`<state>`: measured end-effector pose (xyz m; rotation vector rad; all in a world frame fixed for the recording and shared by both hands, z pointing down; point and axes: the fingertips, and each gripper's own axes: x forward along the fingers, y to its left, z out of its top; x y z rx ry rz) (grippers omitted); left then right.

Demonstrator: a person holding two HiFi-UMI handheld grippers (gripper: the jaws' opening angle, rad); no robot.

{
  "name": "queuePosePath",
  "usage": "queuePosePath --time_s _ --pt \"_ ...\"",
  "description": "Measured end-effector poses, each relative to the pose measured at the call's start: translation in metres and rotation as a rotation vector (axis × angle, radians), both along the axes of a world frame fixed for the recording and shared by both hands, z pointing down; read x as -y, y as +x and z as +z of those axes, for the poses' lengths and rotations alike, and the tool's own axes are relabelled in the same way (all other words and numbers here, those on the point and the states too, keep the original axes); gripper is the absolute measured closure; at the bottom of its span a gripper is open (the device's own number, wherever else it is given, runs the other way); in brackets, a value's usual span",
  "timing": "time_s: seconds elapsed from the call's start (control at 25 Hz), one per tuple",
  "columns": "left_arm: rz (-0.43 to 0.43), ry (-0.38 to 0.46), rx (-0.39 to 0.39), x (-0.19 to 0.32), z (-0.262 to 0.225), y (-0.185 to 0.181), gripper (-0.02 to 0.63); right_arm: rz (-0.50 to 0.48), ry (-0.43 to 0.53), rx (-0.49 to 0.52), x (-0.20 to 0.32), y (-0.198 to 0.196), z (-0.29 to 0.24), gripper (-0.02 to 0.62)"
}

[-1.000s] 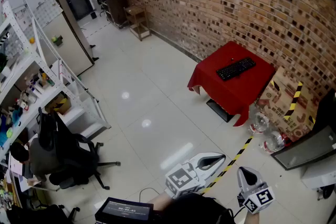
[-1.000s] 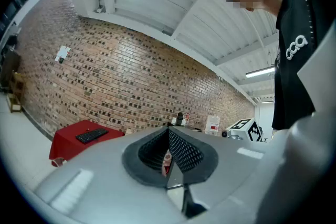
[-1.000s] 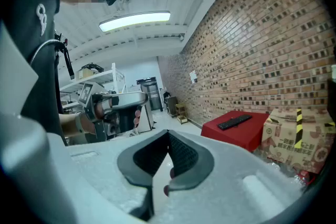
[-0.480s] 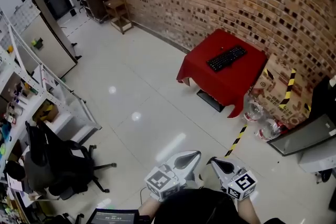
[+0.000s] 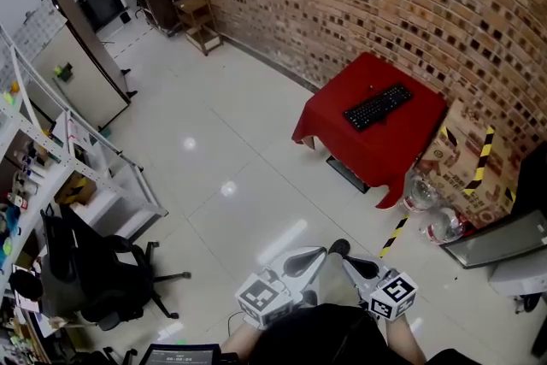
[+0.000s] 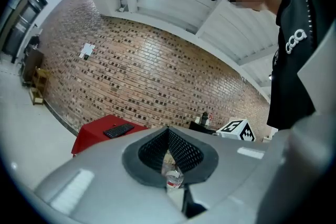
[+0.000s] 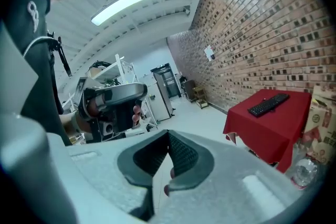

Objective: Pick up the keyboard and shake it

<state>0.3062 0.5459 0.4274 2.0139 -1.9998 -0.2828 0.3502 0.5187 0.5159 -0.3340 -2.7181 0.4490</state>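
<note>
The black keyboard [image 5: 378, 106] lies on a small table draped in red cloth [image 5: 389, 148] against the brick wall, several steps away across the floor. The keyboard [image 6: 118, 130] shows small and far in the left gripper view, and the keyboard [image 7: 268, 104] likewise in the right gripper view. My left gripper [image 5: 317, 254] and right gripper [image 5: 349, 264] are side by side at the bottom of the head view, close to the person's body. Both are shut with nothing between their jaws. The left gripper [image 6: 168, 129] and the right gripper [image 7: 168, 135] point roughly toward the table.
Plastic bottles [image 5: 423, 197] and a taped cardboard box [image 5: 468, 158] sit right of the table, with striped tape [image 5: 393, 237] on the floor. A dark screen [image 5: 500, 239] leans at the right. An office chair [image 5: 102, 269] and white shelving [image 5: 60, 150] stand at the left.
The right gripper has moved left, close beside the left gripper. The head view has swung slightly, and a shoe now shows between the grippers.
</note>
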Motion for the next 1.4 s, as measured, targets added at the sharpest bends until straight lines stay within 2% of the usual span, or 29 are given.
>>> queuePosePath --time_s 0.2,0.44,0.64,0.84,1.04,1.28,1.4 --pt "0.012 -0.036 0.028 0.056 0.019 -0.038 0.591 0.004 0.063 0.015 0.058 -0.041 0.004 0.606" --pt "0.107 -0.051 0.095 0.163 0.0 -0.067 0.591 0.079 0.028 0.004 0.152 -0.062 0.0 0.606" --pt "0.227 -0.091 0.153 0.256 -0.008 -0.07 0.591 0.202 -0.011 0.037 0.263 -0.071 -0.005 0.606" --pt "0.349 -0.117 0.245 0.315 -0.008 -0.056 0.591 0.292 0.018 0.057 0.349 -0.063 -0.013 0.606" --pt "0.461 -0.141 0.347 0.347 0.002 -0.031 0.591 0.38 -0.009 0.056 0.387 -0.038 -0.006 0.606" --pt "0.504 -0.143 0.365 0.365 0.005 -0.03 0.591 0.438 -0.055 0.057 0.39 -0.027 -0.005 0.606" --pt "0.519 -0.148 0.38 0.374 0.01 -0.038 0.591 0.451 -0.032 0.045 0.389 -0.025 -0.002 0.606"
